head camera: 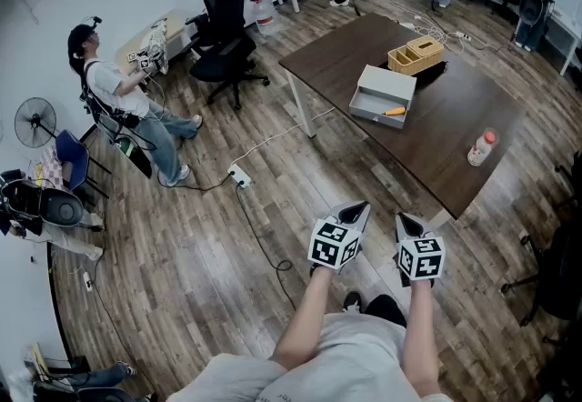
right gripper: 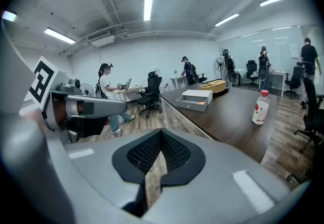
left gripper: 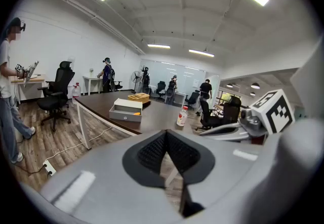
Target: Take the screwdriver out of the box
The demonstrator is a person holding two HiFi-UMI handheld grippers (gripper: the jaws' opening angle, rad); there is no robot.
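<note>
A grey box [head camera: 376, 82] lies open on the dark brown table [head camera: 455, 109], and an orange-handled screwdriver [head camera: 394, 111] rests in it near its front wall. Both grippers hang over the wooden floor close to the person's body, well short of the table. The left gripper [head camera: 357, 209] is shut with nothing in it, and so is the right gripper [head camera: 406, 223]. In the left gripper view the box [left gripper: 125, 110] stands far beyond the jaw tips [left gripper: 166, 132]. The right gripper view shows the box [right gripper: 196, 99] and screwdriver [right gripper: 202, 103] past its jaw tips [right gripper: 161, 132].
A wooden tray box [head camera: 416, 55] sits behind the grey box, and a plastic bottle [head camera: 481, 148] stands near the table's right edge. A power strip [head camera: 240, 177] with cables lies on the floor. A black office chair [head camera: 227, 36] and a seated person [head camera: 118, 86] are at the left.
</note>
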